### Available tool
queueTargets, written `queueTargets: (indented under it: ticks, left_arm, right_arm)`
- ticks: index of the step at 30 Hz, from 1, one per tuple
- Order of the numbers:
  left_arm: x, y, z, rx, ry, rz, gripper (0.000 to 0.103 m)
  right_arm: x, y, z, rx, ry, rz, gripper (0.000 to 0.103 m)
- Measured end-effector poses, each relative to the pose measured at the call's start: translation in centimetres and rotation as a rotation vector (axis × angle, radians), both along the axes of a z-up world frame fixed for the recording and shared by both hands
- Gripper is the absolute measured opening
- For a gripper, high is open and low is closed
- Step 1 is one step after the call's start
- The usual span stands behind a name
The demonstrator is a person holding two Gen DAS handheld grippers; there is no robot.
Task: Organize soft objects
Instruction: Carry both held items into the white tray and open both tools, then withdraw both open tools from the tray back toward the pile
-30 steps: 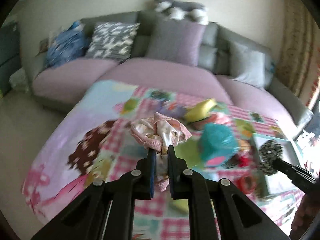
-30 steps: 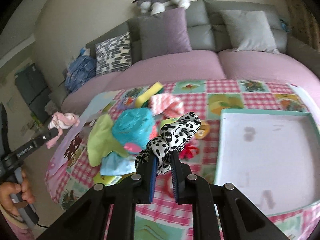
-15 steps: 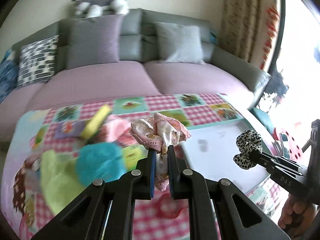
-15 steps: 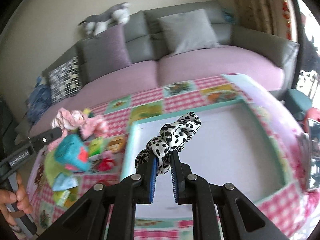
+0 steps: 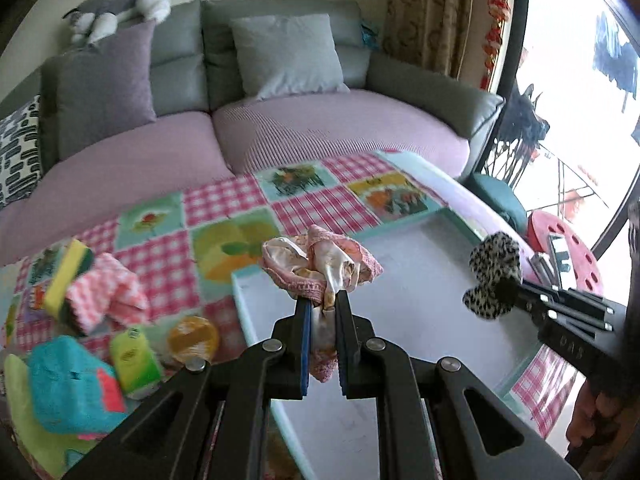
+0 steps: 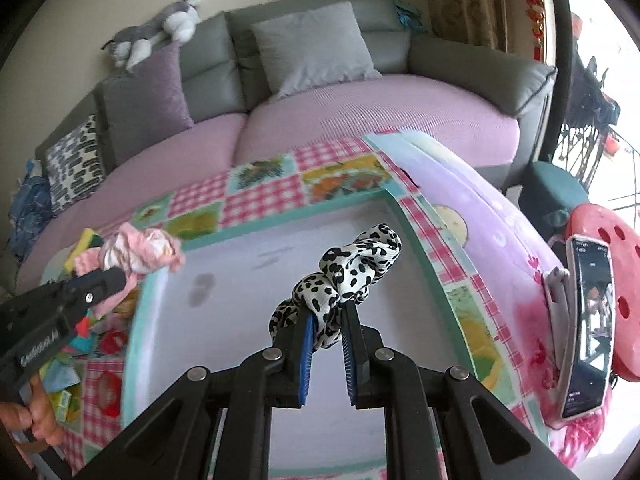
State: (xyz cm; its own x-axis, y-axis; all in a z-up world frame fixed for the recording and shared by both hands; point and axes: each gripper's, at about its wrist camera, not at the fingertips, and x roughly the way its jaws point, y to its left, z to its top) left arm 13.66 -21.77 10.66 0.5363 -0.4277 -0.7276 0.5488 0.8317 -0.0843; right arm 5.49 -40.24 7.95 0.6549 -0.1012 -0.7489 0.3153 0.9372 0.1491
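My left gripper (image 5: 323,307) is shut on a pink and cream scrunchie (image 5: 320,266) and holds it above the left edge of a white tray with a teal rim (image 5: 412,312). My right gripper (image 6: 326,316) is shut on a black-and-white leopard scrunchie (image 6: 348,268) and holds it over the tray's middle (image 6: 248,320). Each gripper shows in the other's view: the leopard scrunchie (image 5: 494,276) at the right, the pink scrunchie (image 6: 140,252) at the left.
Left of the tray lie a yellow sponge (image 5: 66,276), a pink checked cloth (image 5: 106,294), a teal plush (image 5: 68,384) and small packets on the patchwork tablecloth (image 5: 320,196). A sofa (image 5: 300,128) stands behind. A phone (image 6: 586,328) rests on a red stool at the right.
Both grippers swung right from the pile of soft things to over the tray, still holding their scrunchies. The tray now fills the view ahead.
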Motion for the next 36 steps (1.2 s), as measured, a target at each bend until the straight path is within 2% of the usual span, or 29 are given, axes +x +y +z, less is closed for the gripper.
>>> queueTargets:
  ticks: [3,7,13,17,18,19,21,24,26,27,29,33,35,36]
  left_arm:
    - [0.2,-1.3,-1.7,0.017,0.027,-0.006,0.011]
    - [0.7,-2.5,-4.0,0.023,0.072,0.003,0.011]
    - [0.7,-3.3,-6.4,0.015,0.12,0.033,0.011]
    - [0.6,-3.5,-7.0,0.022,0.129,0.043,0.013]
    - [0.7,-3.6,-7.0,0.024,0.133,0.045,0.013]
    - [0.7,-3.5,-6.9,0.021,0.143,0.044,0.016]
    - [0.7,-3.5,-6.7,0.017,0.146,0.052,0.021]
    - [0.5,-3.1,-5.8,0.013,0.12,0.059,0.031]
    - [0.4,-2.4,-5.1,0.0,0.11,0.072,0.043]
    - [0.4,-2.1,-4.8,-0.005,0.108,0.08,0.046]
    - [0.5,-1.2,-4.3,-0.007,0.106,0.1,0.063]
    - [0.7,1.0,-3.7,0.023,0.091,0.173,0.079]
    - [0.9,2.1,-3.7,0.055,0.082,0.222,0.089]
    - [1.0,2.7,-3.7,0.07,0.077,0.245,0.09]
  right_arm:
    - [0.7,-1.3,-1.8,0.017,0.049,-0.014,0.014]
    - [1.0,-1.8,-3.0,0.014,0.068,-0.006,0.014]
    - [1.2,-1.8,-3.2,-0.014,0.077,0.012,0.016]
    - [1.6,-1.7,-2.9,-0.029,0.09,0.008,0.017]
    - [1.7,-1.6,-2.6,-0.035,0.093,0.005,0.021]
    - [1.6,-1.6,-2.4,-0.038,0.094,0.001,0.024]
    - [1.5,-1.5,-1.7,-0.049,0.09,-0.009,0.045]
    - [1.1,-1.2,-0.8,-0.062,0.073,-0.016,0.05]
    - [1.0,-0.8,-0.4,-0.07,0.075,-0.017,0.052]
    - [1.0,-0.7,-0.3,-0.073,0.082,-0.02,0.06]
    - [1.0,-0.3,-0.2,-0.072,0.093,-0.023,0.067]
    - [1.3,0.9,-0.5,-0.084,0.126,-0.004,0.079]
    - [1.4,1.9,-0.7,-0.103,0.141,0.005,0.09]
    - [1.5,2.3,-0.7,-0.111,0.145,0.01,0.097]
